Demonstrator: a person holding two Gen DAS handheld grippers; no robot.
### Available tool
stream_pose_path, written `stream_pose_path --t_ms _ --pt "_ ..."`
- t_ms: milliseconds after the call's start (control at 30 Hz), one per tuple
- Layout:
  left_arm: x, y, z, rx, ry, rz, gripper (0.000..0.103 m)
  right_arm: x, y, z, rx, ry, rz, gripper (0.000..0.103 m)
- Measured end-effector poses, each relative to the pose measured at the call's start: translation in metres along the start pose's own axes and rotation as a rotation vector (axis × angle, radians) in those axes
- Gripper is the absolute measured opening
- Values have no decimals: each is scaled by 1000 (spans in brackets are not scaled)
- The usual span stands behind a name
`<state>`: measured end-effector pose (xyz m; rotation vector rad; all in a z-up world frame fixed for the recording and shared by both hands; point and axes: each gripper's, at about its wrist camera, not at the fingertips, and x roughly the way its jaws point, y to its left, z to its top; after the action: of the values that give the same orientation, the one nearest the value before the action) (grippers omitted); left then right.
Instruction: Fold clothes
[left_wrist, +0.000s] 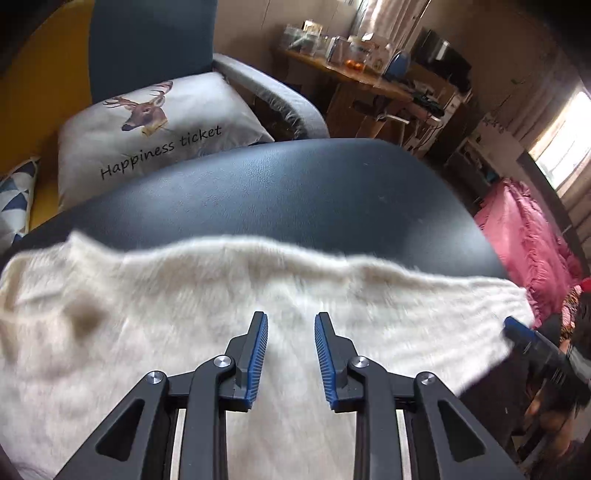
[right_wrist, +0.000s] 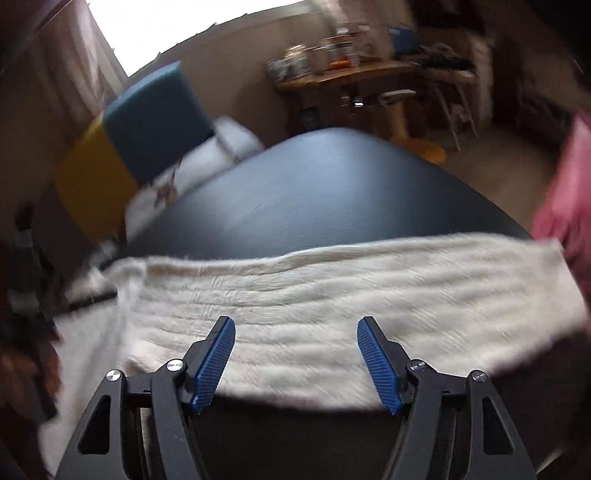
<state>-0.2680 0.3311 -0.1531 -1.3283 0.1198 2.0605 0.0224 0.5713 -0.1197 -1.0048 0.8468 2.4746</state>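
A cream fuzzy knitted garment (left_wrist: 221, 295) lies spread across the near half of a black leather-topped table (left_wrist: 280, 192). My left gripper (left_wrist: 291, 321) hovers over the garment's middle, open, with nothing between its blue pads. In the right wrist view the same garment (right_wrist: 332, 291) shows as a long ribbed band across the table (right_wrist: 314, 192). My right gripper (right_wrist: 295, 328) stands wide open above its near edge, holding nothing. The right gripper's blue fingertip (left_wrist: 517, 326) also shows at the garment's right end in the left wrist view.
Behind the table stands a blue and yellow armchair (left_wrist: 147, 40) with a white deer cushion (left_wrist: 155, 125). A cluttered wooden desk (left_wrist: 354, 74) fills the back of the room. Pink fabric (left_wrist: 532, 240) hangs at the right. A yellow stool (right_wrist: 402, 122) stands beyond the table.
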Motion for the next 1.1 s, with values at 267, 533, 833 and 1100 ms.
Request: stream_pose_path --t_ms 267,533,833,1100 --pt "-38 11 -75 -4 -2 9 27 -57 -146 -23 564 -108 108 81" --pt "-42 18 -99 -30 6 -15 27 -35 -142 -3 648 -259 156 103" --pt "-42 18 -102 -34 -9 -28 27 -18 -133 6 550 -185 -45 7" --pt "-48 22 -97 -130 47 -98 27 -17 -46 38 161 -131 1 7"
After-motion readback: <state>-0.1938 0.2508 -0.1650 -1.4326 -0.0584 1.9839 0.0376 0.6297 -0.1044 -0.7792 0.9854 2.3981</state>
